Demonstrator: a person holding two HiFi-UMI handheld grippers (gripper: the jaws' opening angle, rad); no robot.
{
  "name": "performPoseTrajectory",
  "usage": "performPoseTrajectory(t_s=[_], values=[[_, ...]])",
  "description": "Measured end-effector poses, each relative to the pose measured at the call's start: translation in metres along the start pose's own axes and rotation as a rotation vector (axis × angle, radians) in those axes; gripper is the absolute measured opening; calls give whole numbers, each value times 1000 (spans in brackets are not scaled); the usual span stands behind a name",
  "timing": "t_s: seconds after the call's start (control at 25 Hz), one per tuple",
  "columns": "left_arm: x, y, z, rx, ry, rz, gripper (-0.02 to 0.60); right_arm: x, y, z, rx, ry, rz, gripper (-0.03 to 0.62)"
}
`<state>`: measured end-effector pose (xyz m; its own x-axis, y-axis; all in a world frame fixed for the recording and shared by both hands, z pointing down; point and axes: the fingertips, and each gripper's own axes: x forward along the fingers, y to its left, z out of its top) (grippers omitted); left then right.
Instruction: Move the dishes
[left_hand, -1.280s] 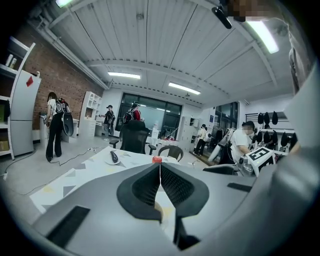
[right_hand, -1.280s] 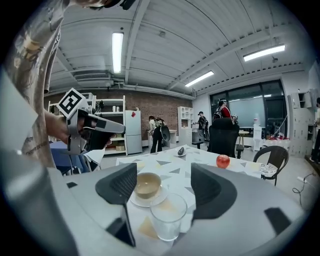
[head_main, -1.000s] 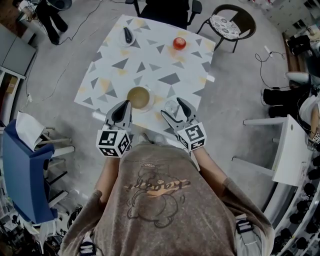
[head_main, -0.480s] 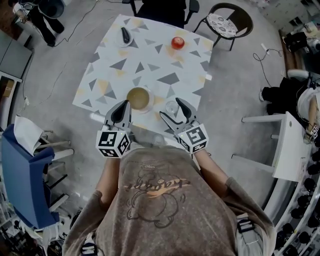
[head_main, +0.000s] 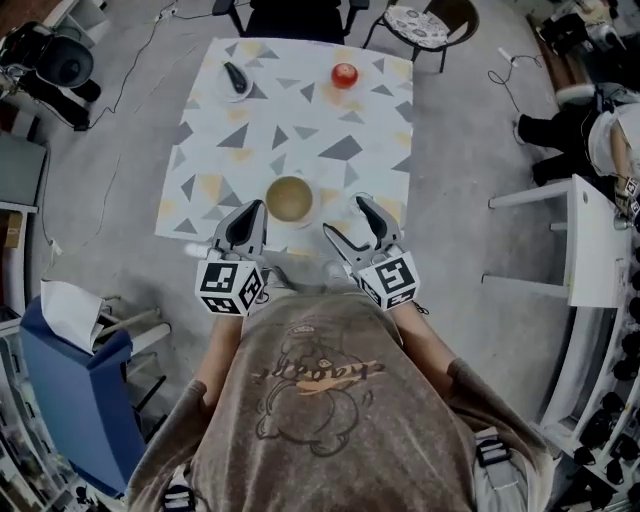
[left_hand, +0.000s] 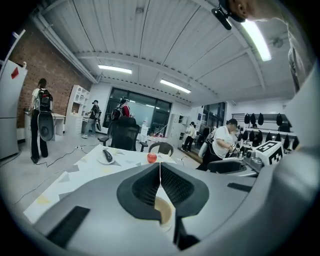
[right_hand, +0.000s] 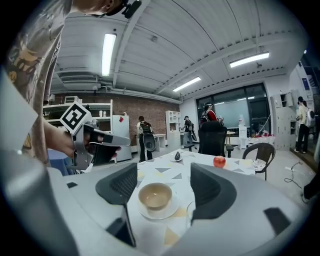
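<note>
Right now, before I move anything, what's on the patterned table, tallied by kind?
Bowl: 1
Plates: 2 (saucer under the bowl, far plate)
Clear glass: 1
Red apple: 1
Dark object on far plate: 1
Total: 6

The left tongs (left_hand: 160, 165), closed tip to tip, cover nearly all of the bowl (left_hand: 164, 212) in the left gripper view, leaving a pale sliver at six o'clock. In the right gripper view the glass (right_hand: 189, 210) is half hidden behind the three o'clock jaw of the right tongs (right_hand: 164, 171). In the head view the dark thing (head_main: 234, 73) on the small plate (head_main: 244, 89), at the eleven o'clock corner of the surface (head_main: 300, 150), is too small to name.
</note>
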<state>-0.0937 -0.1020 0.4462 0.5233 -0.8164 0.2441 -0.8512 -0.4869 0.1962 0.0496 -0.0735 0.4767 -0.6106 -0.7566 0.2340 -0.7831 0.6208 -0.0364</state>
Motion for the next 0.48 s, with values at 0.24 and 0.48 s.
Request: performPoseTrajectory(t_s=[0.24,0.48], values=[[4,6,2,16,16,-79,20,7,16,0,9,3,-46,321],[2,12,1,35,34,-128,20,21,30,-9,23,19,-67,324]])
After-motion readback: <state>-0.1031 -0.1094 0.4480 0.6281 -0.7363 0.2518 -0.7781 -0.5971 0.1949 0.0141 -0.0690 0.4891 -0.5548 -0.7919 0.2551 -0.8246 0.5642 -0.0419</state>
